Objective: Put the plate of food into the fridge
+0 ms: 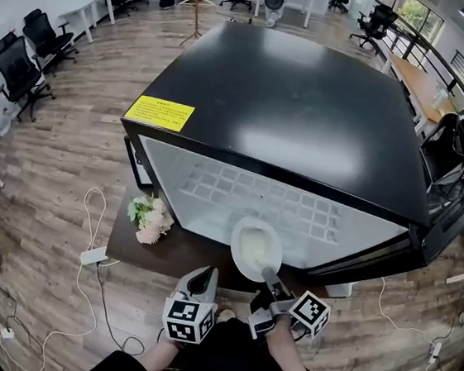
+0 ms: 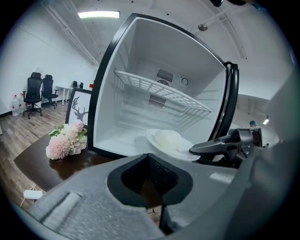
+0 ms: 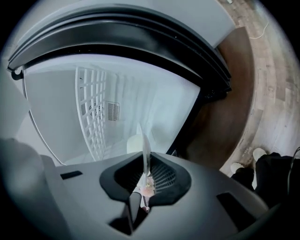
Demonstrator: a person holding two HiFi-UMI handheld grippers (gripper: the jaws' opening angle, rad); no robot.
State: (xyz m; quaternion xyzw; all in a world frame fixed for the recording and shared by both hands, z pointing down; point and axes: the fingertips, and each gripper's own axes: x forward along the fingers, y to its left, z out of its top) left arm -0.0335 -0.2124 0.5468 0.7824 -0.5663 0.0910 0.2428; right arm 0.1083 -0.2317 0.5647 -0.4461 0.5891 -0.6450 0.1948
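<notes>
A white plate [image 1: 256, 246] with pale food sits level at the mouth of the open black fridge [image 1: 301, 89], over the fridge's white floor. My right gripper [image 1: 270, 275] is shut on the plate's near rim. In the right gripper view the plate [image 3: 144, 145] shows edge-on between the pads of the right gripper [image 3: 143, 174]. The left gripper view shows the plate [image 2: 171, 140] and the right gripper [image 2: 225, 147] holding it. My left gripper [image 1: 202, 282] hangs to the left of the plate, shut and holding nothing; in its own view the left gripper [image 2: 150, 159] points at the fridge interior [image 2: 154, 117].
A wire shelf [image 2: 159, 91] spans the fridge above the plate. The fridge door [image 2: 229, 108] stands open at the right. On the dark table [image 1: 166, 252] lie pink flowers [image 1: 149, 215] beside a framed deer picture [image 2: 79, 110]. Cables and a power strip [image 1: 92, 254] lie on the floor.
</notes>
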